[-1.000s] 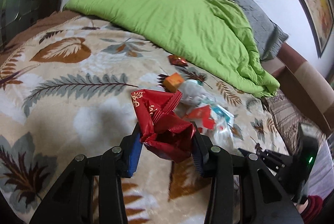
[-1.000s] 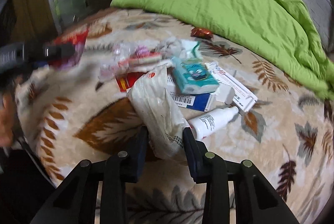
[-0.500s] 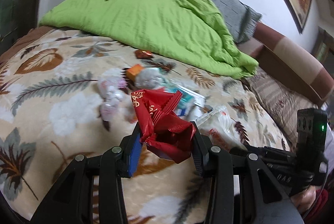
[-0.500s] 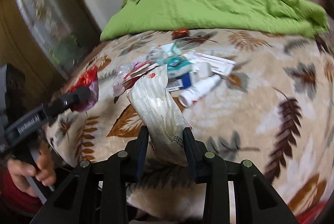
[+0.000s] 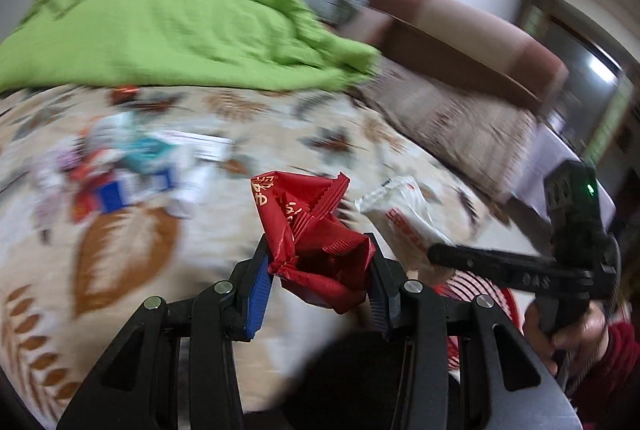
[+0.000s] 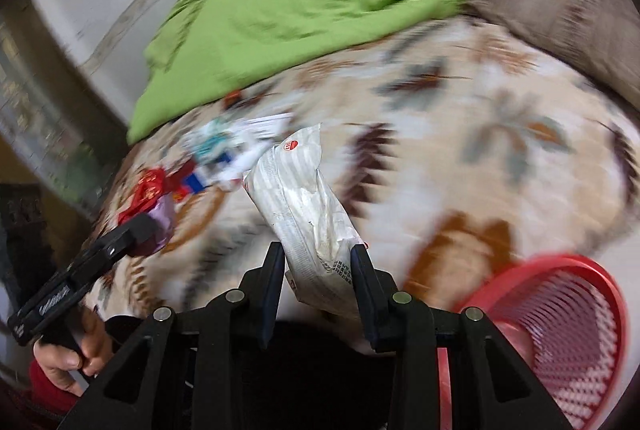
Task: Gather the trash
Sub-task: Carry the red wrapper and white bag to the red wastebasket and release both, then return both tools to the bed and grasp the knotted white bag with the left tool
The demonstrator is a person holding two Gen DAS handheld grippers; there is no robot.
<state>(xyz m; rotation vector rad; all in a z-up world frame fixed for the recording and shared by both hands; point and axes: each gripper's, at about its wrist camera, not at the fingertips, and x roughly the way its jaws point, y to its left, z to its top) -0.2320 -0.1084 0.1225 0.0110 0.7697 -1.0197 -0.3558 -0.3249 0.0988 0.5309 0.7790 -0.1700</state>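
Note:
My left gripper (image 5: 318, 270) is shut on a crumpled red foil wrapper (image 5: 308, 230), held above the leaf-patterned bedspread (image 5: 120, 254). My right gripper (image 6: 318, 270) is shut on a white plastic packet (image 6: 304, 205). In the left wrist view the right gripper (image 5: 440, 254) shows at the right with the white packet (image 5: 400, 213), a hand below it. In the right wrist view the left gripper (image 6: 136, 234) shows at the lower left with the red wrapper (image 6: 148, 189). A red mesh basket (image 6: 560, 310) sits at the lower right, beside the bed. A pile of leftover trash (image 5: 120, 173) lies on the bedspread.
A green duvet (image 5: 160, 21) is bunched at the far side of the bed. A brown striped pillow (image 6: 560, 17) and a brown headboard (image 5: 460, 41) lie to the right. The basket's red rim (image 5: 492, 306) peeks out under the right gripper.
Both grippers have swung to the right, away from the trash pile and toward the bed's edge, each keeping its item. The red basket has come into view.

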